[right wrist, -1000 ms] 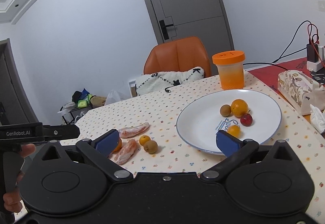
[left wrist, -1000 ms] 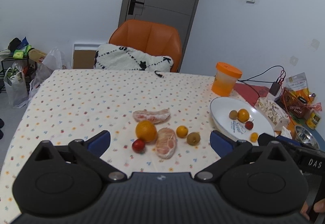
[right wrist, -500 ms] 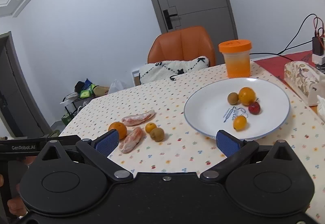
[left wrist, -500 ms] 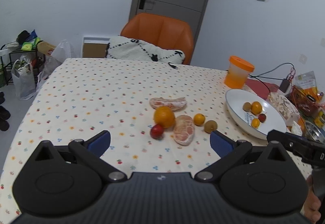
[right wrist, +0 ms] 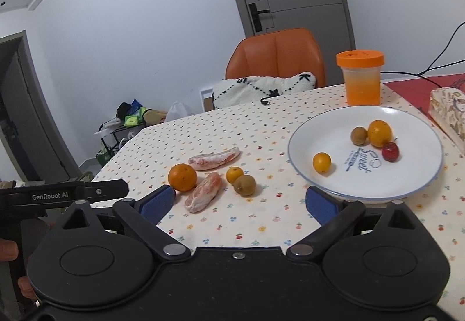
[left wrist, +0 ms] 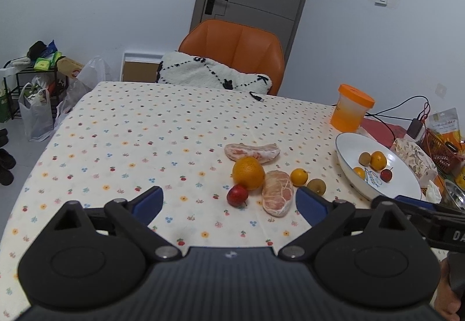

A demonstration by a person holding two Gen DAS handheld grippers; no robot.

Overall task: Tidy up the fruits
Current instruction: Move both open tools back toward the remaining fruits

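Note:
A white plate on the right holds several small fruits: a kiwi, an orange, a red fruit and a small yellow one. Loose on the tablecloth lie a large orange, a small red fruit, two peeled pomelo pieces, a small orange and a kiwi. My left gripper is open and empty above the table, just short of the loose fruit. My right gripper is open and empty, near the kiwi.
An orange-lidded jar stands behind the plate. A tissue box, cables and snack packs crowd the right edge. An orange chair with a white cushion stands at the far side.
Both grippers have pulled back from the plate and shifted left toward the loose fruit. The small yellow fruit now lies free on the plate. Both stay open.

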